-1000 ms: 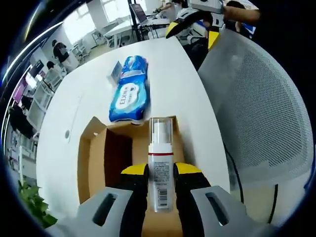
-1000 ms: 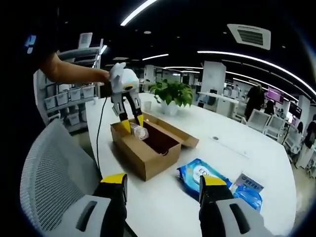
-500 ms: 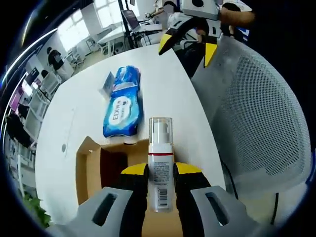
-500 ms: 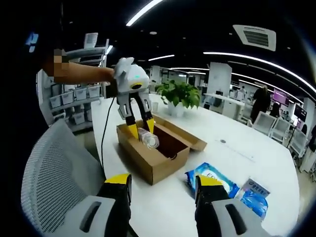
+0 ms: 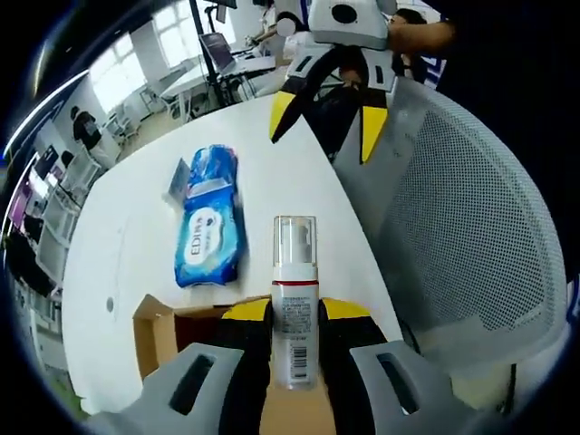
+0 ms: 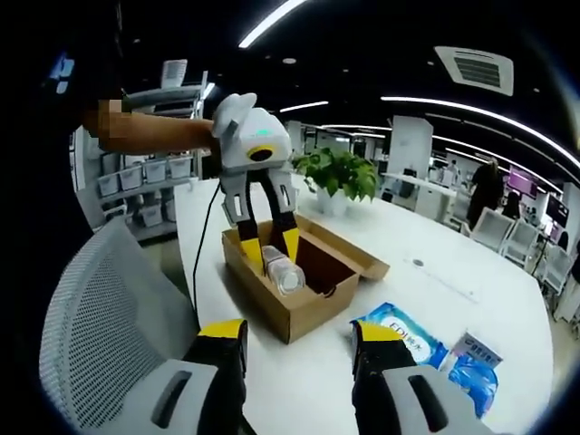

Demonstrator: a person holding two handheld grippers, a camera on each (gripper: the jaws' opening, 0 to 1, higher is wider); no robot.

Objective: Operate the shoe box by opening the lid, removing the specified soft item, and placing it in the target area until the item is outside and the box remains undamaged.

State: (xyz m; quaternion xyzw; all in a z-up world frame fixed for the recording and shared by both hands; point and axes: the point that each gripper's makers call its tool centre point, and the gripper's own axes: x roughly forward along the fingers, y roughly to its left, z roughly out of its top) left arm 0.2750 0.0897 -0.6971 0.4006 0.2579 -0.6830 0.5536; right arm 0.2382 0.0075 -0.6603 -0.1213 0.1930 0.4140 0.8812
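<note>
My left gripper (image 5: 295, 313) is shut on a clear pump bottle (image 5: 294, 272) with a white label and a red band. In the right gripper view that bottle (image 6: 283, 269) hangs tilted in the left gripper (image 6: 272, 251) just above the open brown shoe box (image 6: 304, 304). The box's edge (image 5: 163, 331) lies under the jaws in the left gripper view. My right gripper (image 6: 299, 337) is open and holds nothing; it hovers near the table's side. Seen from the left, the right gripper (image 5: 324, 127) hangs open over the table edge, held by a hand.
A blue wet-wipes pack (image 5: 210, 231) lies on the white table (image 5: 281, 190) beyond the box, and it lies right of the box as wipes pack (image 6: 403, 331). A small packet (image 6: 476, 347) lies beside it. A grey mesh chair (image 5: 462, 227) stands at the table's side. A potted plant (image 6: 340, 172) is behind the box.
The left gripper has carried the bottle up and toward the box's near end. The two grippers have come closer together. Both jaws' states are unchanged.
</note>
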